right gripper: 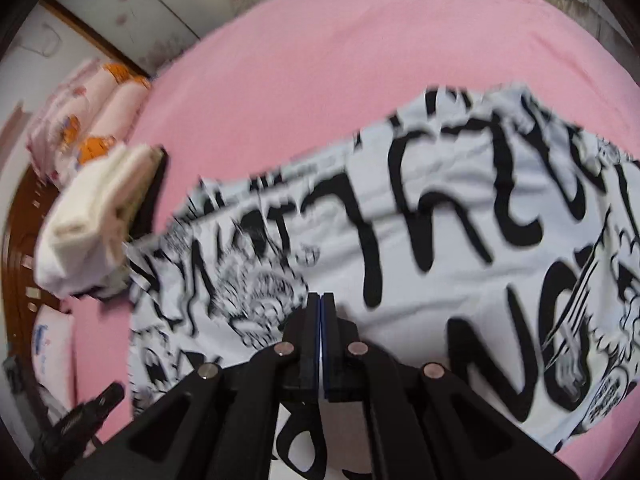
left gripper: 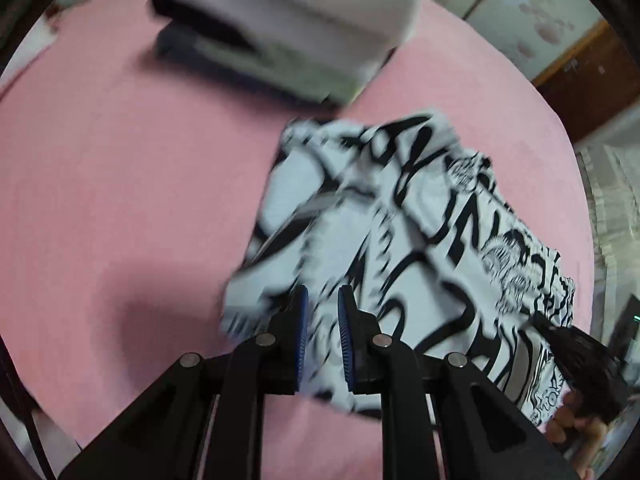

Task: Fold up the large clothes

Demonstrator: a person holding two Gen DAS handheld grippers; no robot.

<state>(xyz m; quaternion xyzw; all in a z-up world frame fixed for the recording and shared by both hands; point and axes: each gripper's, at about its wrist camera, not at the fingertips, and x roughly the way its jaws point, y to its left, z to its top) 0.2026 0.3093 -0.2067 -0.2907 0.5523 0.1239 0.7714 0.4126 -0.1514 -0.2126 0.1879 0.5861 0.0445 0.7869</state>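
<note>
A white garment with bold black lettering and cartoon print lies spread and rumpled on the pink bed. My left gripper hovers over the garment's near left corner. Its blue pads stand a little apart, and the cloth shows through the gap without being pressed. My right gripper is over the middle of the garment with its jaws tight together. Whether any cloth is pinched there is not visible. The picture is blurred.
A pile of folded clothes, white on top and dark beneath, sits on the bed beyond the garment. Pink and orange pillows lie by the wooden headboard. A hand holds the other gripper at the right.
</note>
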